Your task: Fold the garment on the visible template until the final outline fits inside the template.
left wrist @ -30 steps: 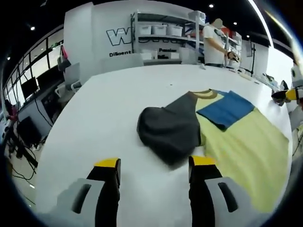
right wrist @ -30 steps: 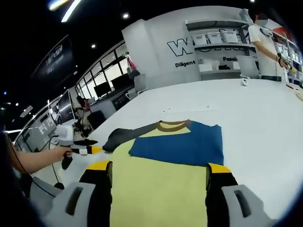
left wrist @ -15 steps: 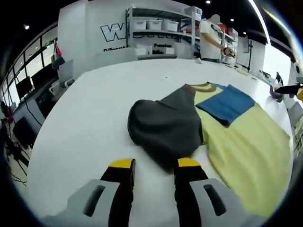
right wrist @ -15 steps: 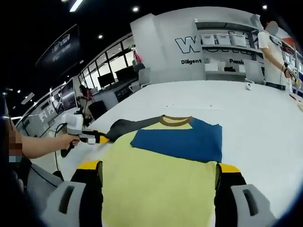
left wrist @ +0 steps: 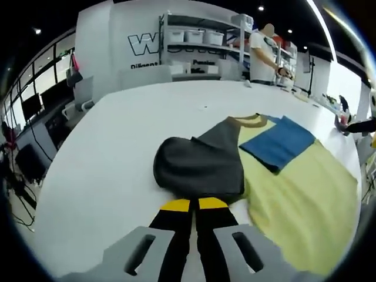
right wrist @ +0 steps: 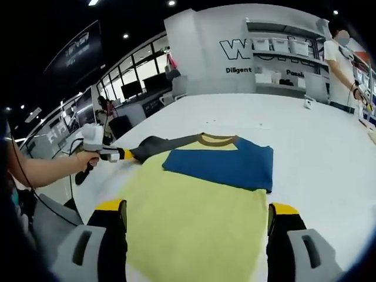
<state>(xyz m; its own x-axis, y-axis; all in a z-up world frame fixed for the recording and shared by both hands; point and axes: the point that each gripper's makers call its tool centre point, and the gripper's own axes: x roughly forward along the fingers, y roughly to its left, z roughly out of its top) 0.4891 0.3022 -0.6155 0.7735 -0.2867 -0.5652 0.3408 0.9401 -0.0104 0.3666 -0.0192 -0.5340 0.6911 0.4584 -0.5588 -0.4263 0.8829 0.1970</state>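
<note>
The pale yellow cloth shirt point(left wrist: 299, 200) with a brown collar, a dark grey sleeve point(left wrist: 200, 167) and a blue sleeve point(left wrist: 276, 144) lies flat on the white counter point(left wrist: 117, 153), right of centre in the left gripper view and at centre in the right gripper view. The blue sleeve is folded across the chest. The grey sleeve is bunched at frame centre in the left gripper view.

Left claw point(left wrist: 189, 204): yellow-tipped jaws pressed together, pinching the near edge of the grey sleeve. In the right gripper view it appears at middle left, held by a hand point(right wrist: 82, 161).

Right claw point(right wrist: 197, 208): jaws spread wide at the lower frame edge, one at each side of the shirt hem.

Wall lettering point(right wrist: 235, 48), upper right: a large "W" and "Diligent" are readable; the rest cannot be read. A person point(left wrist: 264, 56) stands at the shelving.
</note>
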